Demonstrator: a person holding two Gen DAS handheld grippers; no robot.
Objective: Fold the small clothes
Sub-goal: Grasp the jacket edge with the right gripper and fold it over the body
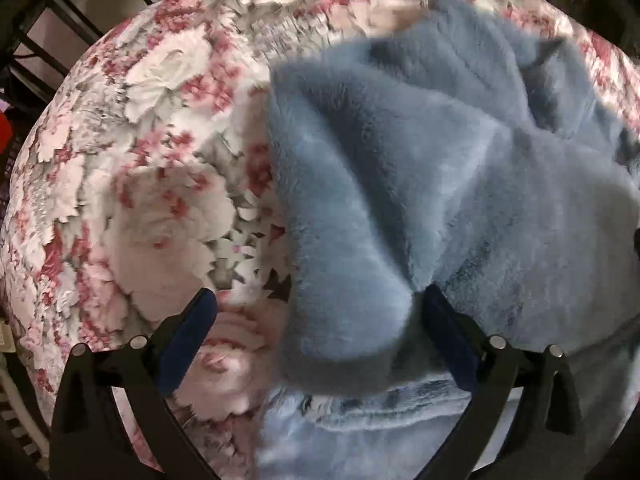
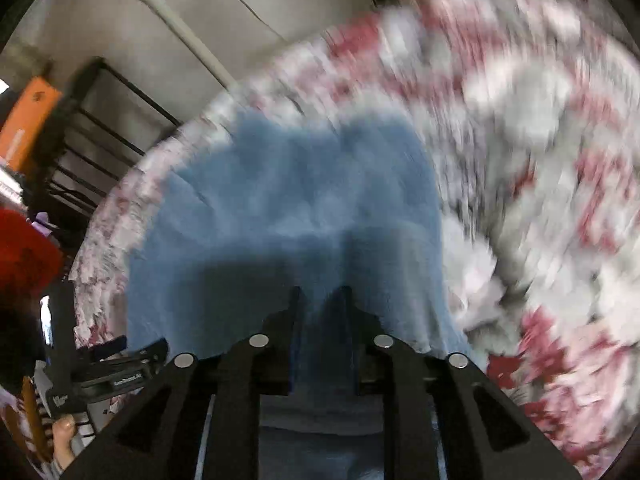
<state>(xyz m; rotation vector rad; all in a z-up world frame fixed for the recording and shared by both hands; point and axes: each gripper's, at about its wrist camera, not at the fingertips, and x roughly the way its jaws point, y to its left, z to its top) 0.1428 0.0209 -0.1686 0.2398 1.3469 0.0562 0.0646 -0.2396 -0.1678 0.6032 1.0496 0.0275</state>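
A fluffy light-blue garment [image 1: 420, 184] lies rumpled on a floral pink-and-white bedspread [image 1: 152, 168]. In the left wrist view my left gripper [image 1: 316, 316] is open, its fingers wide apart, with a thick fold of the garment lying between them near the right finger [image 1: 448, 332]. In the right wrist view, which is motion-blurred, my right gripper [image 2: 320, 300] is shut on the blue garment [image 2: 288, 200], whose fabric is pinched between the narrow-set fingers and spreads out ahead over the bedspread [image 2: 540, 160].
A black metal bed frame [image 2: 100, 128] stands at the bed's far edge, with a wall behind it. An orange box [image 2: 28, 120] and a red object [image 2: 24, 256] sit at the left. The other hand-held gripper [image 2: 108, 376] shows at lower left.
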